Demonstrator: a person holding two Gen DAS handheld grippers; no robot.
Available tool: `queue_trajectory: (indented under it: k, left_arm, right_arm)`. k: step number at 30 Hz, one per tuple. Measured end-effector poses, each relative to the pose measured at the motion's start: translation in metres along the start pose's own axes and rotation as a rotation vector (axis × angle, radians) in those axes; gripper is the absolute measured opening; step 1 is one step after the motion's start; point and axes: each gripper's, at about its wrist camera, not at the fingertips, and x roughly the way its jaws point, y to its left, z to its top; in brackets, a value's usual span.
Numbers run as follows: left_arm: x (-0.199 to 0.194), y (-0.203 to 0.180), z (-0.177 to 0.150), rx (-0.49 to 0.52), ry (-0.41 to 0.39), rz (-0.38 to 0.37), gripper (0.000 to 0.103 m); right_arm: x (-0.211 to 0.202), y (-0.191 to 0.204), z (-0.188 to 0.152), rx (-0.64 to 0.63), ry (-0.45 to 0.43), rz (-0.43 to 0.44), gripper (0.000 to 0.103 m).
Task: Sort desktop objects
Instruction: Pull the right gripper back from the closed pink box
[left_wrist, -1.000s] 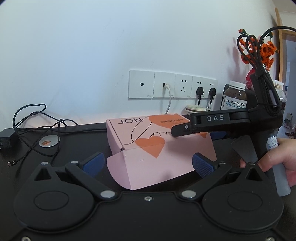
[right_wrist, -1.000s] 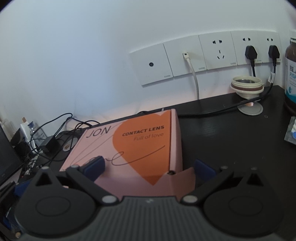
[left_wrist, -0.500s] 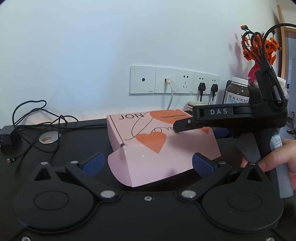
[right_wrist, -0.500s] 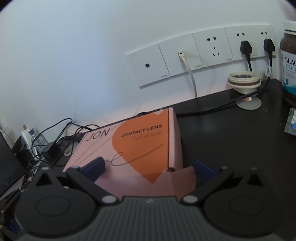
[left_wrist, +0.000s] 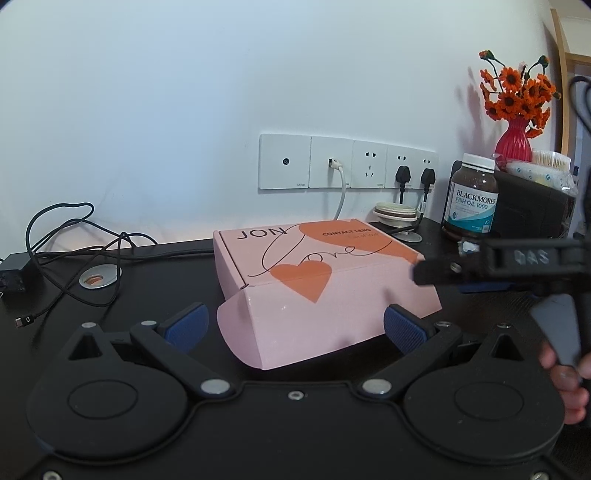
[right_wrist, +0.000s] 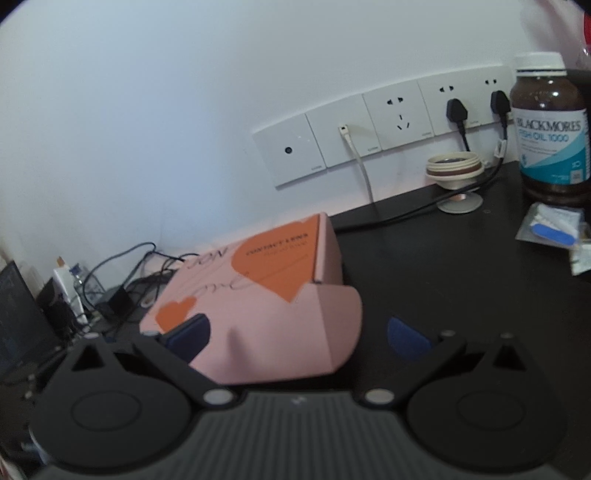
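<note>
- Left wrist view alone shows the right gripper (left_wrist: 476, 286) from the side, a hand (left_wrist: 567, 380) on its grip, and a red vase (left_wrist: 513, 142) of orange flowers; the right wrist view alone shows plastic sachets (right_wrist: 554, 229) beyond its right finger
- The pink cardboard box (left_wrist: 317, 280), matte with orange hearts, lies on the black bench (left_wrist: 155, 288) between the left gripper (left_wrist: 295, 326)'s spread blue ribbed fingers (left_wrist: 404, 328), its rounded flap loose
- Right view is blurred; its fingers (right_wrist: 408, 339) stand apart, the left one over the box (right_wrist: 266, 306); contact unclear

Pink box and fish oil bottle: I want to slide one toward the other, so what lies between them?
Right wrist view: only bare black desk between pink box and fish oil bottle; cables and a round stand sit farther back.
</note>
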Motion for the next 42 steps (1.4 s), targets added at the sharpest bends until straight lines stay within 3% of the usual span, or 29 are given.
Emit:
queue_trajectory:
  k: [4, 20, 28, 37, 42]
  left_arm:
    - [0.000, 0.000, 0.000, 0.002, 0.000, 0.000, 0.103]
    - [0.003, 0.003, -0.001, -0.022, 0.022, -0.004, 0.103]
    - [0.002, -0.007, -0.002, 0.034, 0.014, -0.006, 0.103]
    - [0.002, -0.002, -0.001, 0.000, 0.008, -0.079, 0.103]
    - [-0.005, -0.001, -0.001, -0.028, -0.035, -0.153, 0.103]
  right_arm:
    - [-0.016, -0.001, -0.008, -0.036, -0.025, -0.044, 0.102]
    - [-0.028, -0.010, -0.015, 0.040, -0.051, -0.028, 0.102]
    - [-0.030, -0.028, -0.014, 0.152, -0.059, -0.013, 0.102]
    - [-0.031, -0.033, -0.014, 0.193, -0.064, 0.000, 0.102]
    - [-0.030, -0.033, -0.013, 0.187, -0.061, 0.007, 0.102]
